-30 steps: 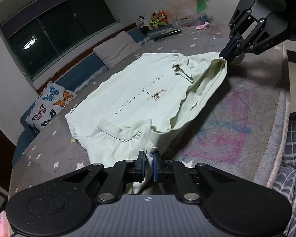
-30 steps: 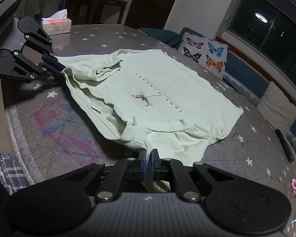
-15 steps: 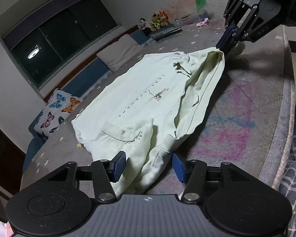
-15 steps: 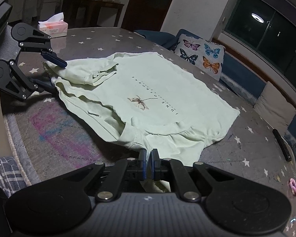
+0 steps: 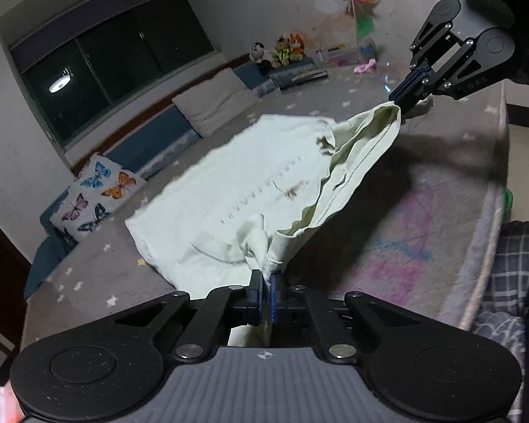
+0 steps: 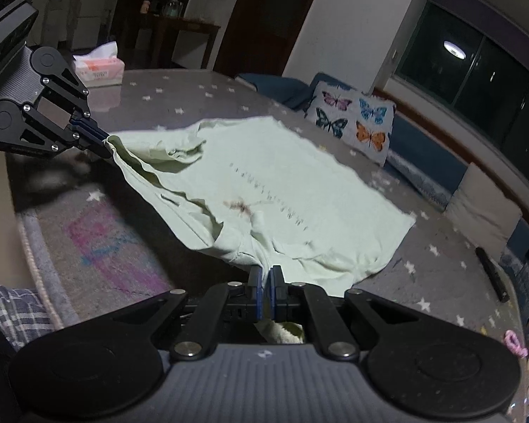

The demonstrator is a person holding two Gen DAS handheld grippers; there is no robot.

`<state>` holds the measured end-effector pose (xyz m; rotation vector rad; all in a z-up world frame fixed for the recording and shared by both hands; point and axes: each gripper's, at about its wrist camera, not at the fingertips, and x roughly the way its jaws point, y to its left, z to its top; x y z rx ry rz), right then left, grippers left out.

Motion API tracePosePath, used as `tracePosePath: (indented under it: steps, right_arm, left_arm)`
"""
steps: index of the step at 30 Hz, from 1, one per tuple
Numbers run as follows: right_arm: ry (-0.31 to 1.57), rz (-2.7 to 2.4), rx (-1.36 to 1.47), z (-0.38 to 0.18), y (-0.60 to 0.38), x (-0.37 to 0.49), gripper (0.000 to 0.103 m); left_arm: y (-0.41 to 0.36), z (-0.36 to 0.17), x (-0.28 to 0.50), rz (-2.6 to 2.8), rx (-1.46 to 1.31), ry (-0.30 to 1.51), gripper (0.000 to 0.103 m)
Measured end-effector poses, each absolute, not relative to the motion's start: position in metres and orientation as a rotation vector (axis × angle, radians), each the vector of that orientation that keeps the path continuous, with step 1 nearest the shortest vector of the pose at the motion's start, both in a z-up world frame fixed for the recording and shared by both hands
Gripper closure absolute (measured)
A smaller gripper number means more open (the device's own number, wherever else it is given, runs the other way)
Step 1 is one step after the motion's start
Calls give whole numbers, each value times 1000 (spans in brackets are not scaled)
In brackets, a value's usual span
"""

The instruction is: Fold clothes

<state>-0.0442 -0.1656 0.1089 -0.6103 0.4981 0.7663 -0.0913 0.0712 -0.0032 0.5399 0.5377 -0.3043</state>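
— It's dim in here, isn't it? Night outside the window (image 5: pixel 109 74), and the glass only gives back the round ceiling lamp (image 6: pixel 454 49).

— Yes, that lamp is overhead; the lifted shirt (image 5: pixel 250 190) throws a broad dark shadow (image 5: pixel 381 194) onto the bench (image 5: pixel 441 211).

— The pale cloth looks nearly washed out against the grey.

— And smeared, too. The print on it is blurred, and the toys at the far wall are soft.

— The fisheye bends the window frame and darkens the corners.
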Motion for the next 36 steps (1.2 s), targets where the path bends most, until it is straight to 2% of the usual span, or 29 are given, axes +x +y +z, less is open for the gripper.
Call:
tracePosePath:
  steps: [6,13,25,36]
  right_arm:
    - [469,834,-608,141,-190,-88,99]
    - [476,876,-619,160,-194,-99,99]
    - [472,842,-611,189,-162,19,100]
    - [602,772,-567,154,-133,158,99]
  left_arm:
    - [60,30,-142,-287,550,496,99]
    - [61,43,-125,-284,572,464,99]
    - [75,64,19,-230,696,428,99]
    - [94,34,163,-208,656,517,99]
